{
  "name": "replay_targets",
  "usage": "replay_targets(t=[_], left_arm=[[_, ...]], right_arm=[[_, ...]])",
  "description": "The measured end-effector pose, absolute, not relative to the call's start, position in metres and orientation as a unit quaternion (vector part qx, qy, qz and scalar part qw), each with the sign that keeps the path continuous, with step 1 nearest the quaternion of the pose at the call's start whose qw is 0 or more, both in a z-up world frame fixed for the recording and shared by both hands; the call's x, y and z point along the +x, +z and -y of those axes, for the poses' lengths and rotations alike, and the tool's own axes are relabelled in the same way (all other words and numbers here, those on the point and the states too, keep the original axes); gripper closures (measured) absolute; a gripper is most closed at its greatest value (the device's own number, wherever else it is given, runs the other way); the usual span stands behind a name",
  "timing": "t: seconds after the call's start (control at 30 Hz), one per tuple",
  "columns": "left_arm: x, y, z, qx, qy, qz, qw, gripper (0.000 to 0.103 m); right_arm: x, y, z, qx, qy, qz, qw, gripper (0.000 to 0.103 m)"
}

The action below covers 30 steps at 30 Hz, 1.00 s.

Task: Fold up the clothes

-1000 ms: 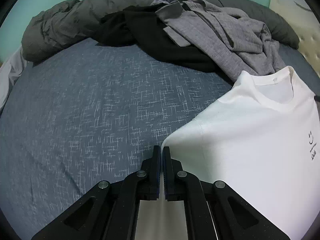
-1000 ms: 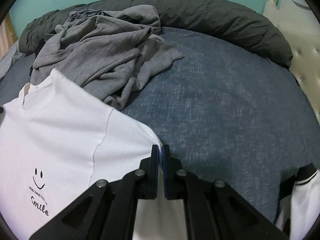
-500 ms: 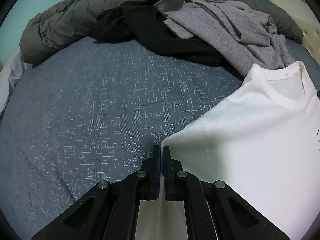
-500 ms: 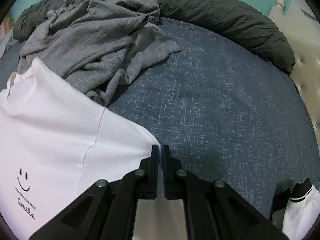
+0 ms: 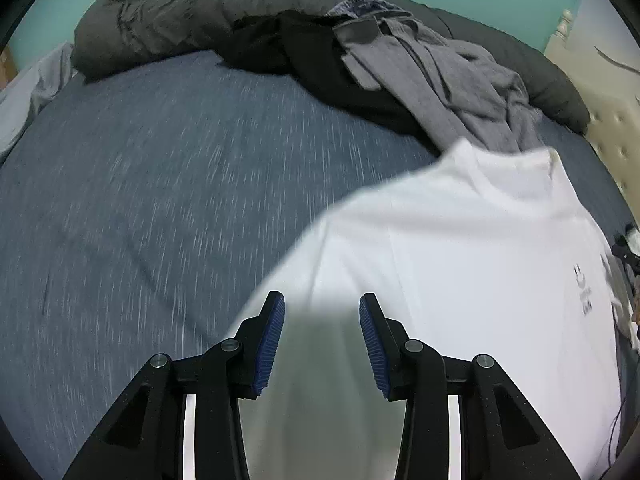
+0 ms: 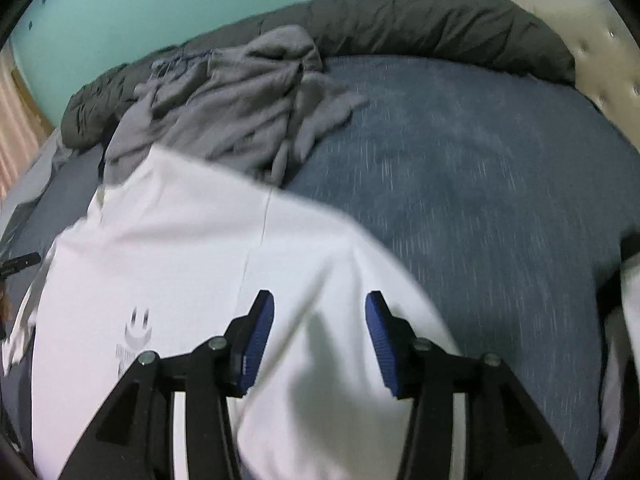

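With both my left hand-held gripper [image 5: 322,308] and right hand-held gripper [image 6: 320,306] spread wide over the white T-shirt [image 5: 460,248] lying print-up on the bed [image 5: 160,180], I judge it light, limp and best pinched at the sleeve edges.

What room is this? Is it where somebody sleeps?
Most likely a bedroom. The clothes lie on a bed with a blue sheet, a dark duvet is bunched along the far edge, and a tufted headboard stands at one end.
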<state>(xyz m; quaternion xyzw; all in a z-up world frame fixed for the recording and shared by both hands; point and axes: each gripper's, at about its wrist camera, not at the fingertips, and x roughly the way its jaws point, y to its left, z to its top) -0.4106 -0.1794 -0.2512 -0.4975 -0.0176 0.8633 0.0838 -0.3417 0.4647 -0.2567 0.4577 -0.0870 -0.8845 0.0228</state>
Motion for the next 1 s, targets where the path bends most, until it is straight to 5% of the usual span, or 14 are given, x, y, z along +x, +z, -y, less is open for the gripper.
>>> replay_targets(t=[0.43,0.47,0.57,0.63,0.87,1.0], left_arm=[[-0.321,-0.280,0.142,-0.528,0.838,-0.066,0.121,0.060],[-0.321,-0.281,0.142,-0.527,0.839,-0.071,0.119,0.060],[-0.319,-0.279,0.145,-0.526,0.839,-0.077,0.115,0.087],[-0.318,-0.278,0.146,-0.525,0.840,-0.081,0.112,0.102],[-0.304,-0.260,0.152,-0.509,0.849,-0.068,0.123,0.101],[-0.298,-0.266,0.136,-0.524,0.836,-0.078,0.141,0.073]], right_arm=[[-0.273,-0.291,-0.451,0.530,-0.843,0.089,0.023,0.054],[-0.271,-0.292,-0.451,0.531,-0.842,0.088,0.023,0.061],[-0.266,-0.293,-0.451,0.534,-0.841,0.085,0.023,0.089],[-0.265,-0.292,-0.453,0.535,-0.840,0.085,0.021,0.097],[-0.259,-0.283,-0.467,0.517,-0.851,0.089,0.003,0.099],[-0.264,-0.281,-0.482,0.507,-0.856,0.100,-0.014,0.099]])
